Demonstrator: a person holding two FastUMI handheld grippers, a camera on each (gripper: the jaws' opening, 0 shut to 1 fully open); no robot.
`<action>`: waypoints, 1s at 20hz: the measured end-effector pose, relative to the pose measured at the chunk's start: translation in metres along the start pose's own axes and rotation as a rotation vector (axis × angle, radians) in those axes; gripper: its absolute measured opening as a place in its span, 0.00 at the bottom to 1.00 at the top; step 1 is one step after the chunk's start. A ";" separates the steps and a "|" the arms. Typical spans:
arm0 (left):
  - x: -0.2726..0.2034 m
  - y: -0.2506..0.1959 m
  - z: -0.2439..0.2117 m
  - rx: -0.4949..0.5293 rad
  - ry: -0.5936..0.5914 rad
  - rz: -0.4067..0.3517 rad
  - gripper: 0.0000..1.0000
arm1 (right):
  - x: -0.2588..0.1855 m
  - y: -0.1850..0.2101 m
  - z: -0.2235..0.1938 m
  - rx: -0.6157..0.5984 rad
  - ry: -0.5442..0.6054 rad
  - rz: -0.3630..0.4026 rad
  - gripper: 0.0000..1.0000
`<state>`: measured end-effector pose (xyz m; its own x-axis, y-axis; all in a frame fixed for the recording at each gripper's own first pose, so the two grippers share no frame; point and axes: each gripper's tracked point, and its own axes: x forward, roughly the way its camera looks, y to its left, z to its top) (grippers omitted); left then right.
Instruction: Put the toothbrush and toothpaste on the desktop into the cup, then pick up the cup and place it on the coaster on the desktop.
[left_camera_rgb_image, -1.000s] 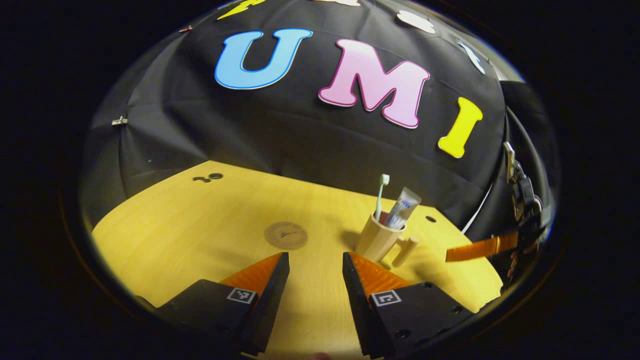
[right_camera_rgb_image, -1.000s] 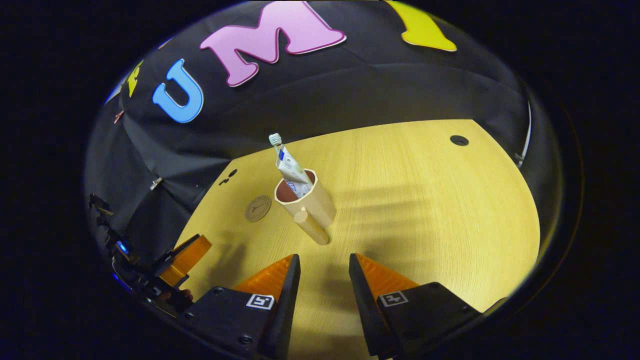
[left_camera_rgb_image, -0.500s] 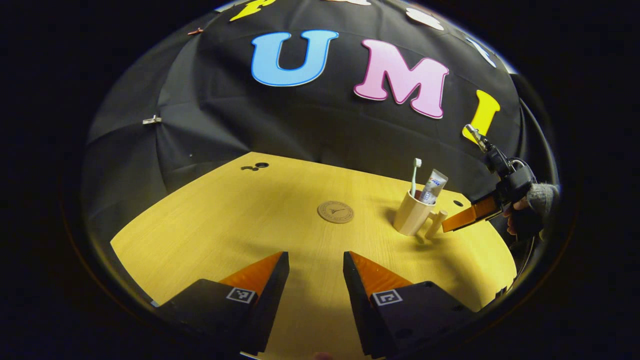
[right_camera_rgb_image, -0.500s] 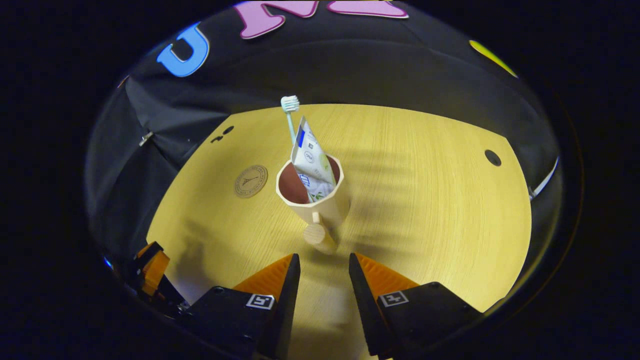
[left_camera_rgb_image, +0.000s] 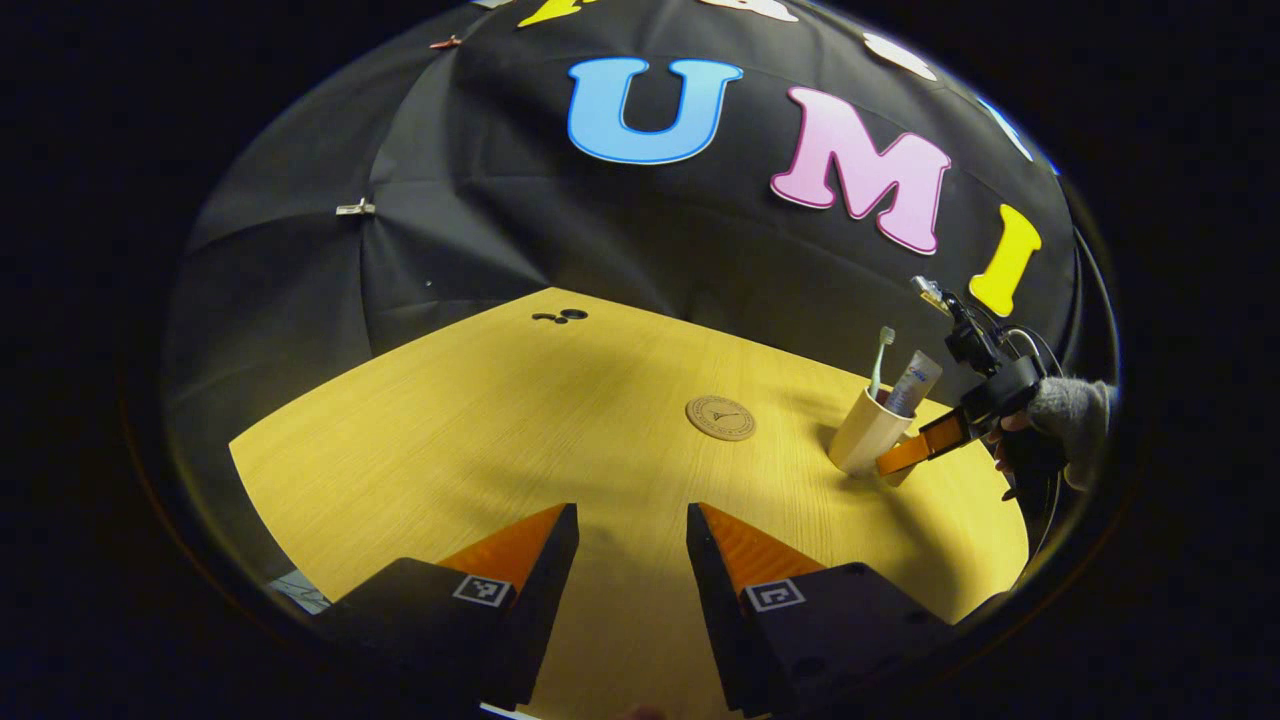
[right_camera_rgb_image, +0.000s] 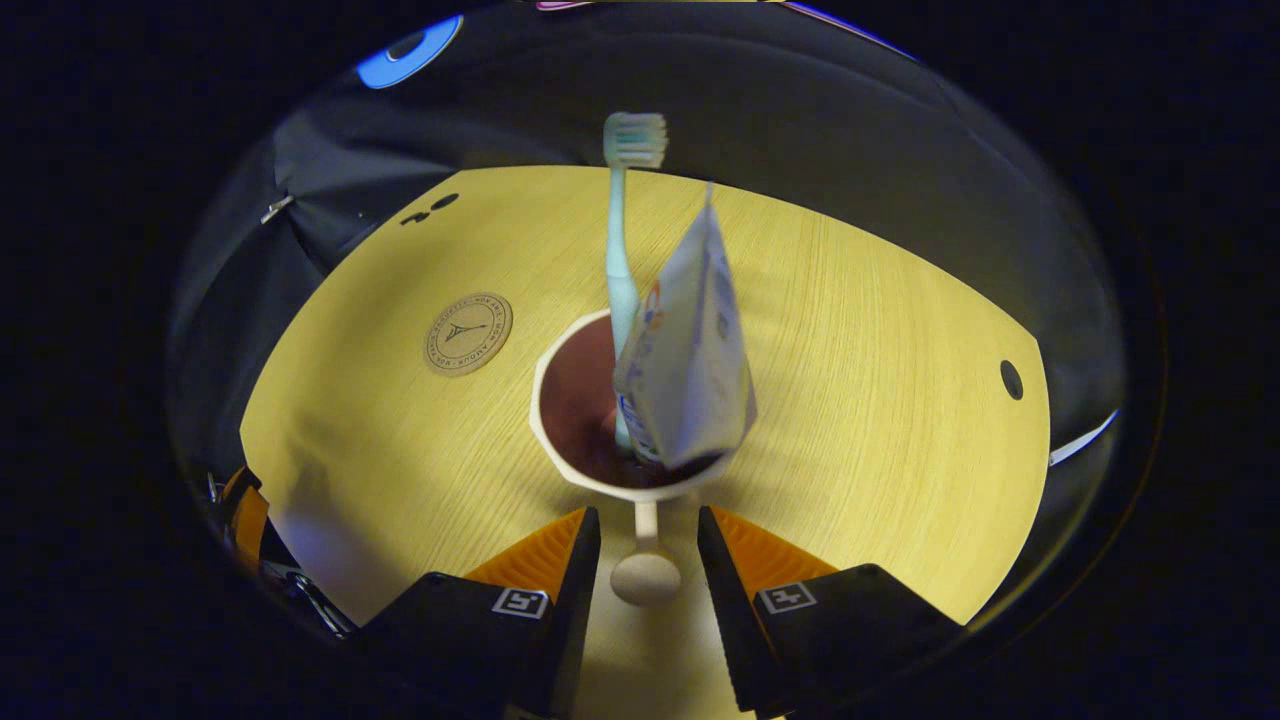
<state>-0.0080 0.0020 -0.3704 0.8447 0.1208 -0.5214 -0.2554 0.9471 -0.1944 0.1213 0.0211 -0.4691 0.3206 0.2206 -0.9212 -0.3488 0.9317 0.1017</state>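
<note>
Coaster sits upper left of the right gripper view on the table, well apart from the cup at centre. Toothbrush and toothpaste stand inside, so the loading looks done. Right gripper: jaws apart, straddling the cup's handle. Next: clamp, lift, carry to the coaster. Left gripper hovers, jaws apart.
</note>
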 end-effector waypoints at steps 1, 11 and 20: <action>0.001 0.003 -0.002 -0.008 0.001 0.004 0.70 | 0.005 0.002 0.000 -0.003 0.015 0.001 0.61; 0.014 0.019 -0.004 -0.033 0.025 0.014 0.70 | 0.013 -0.006 0.001 -0.111 0.026 -0.044 0.29; 0.011 0.027 0.003 -0.025 0.030 -0.001 0.70 | -0.003 0.035 0.035 -0.077 -0.070 0.016 0.24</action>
<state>-0.0039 0.0294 -0.3787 0.8307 0.1110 -0.5455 -0.2668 0.9394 -0.2152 0.1392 0.0627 -0.4498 0.3738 0.2572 -0.8911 -0.4200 0.9036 0.0846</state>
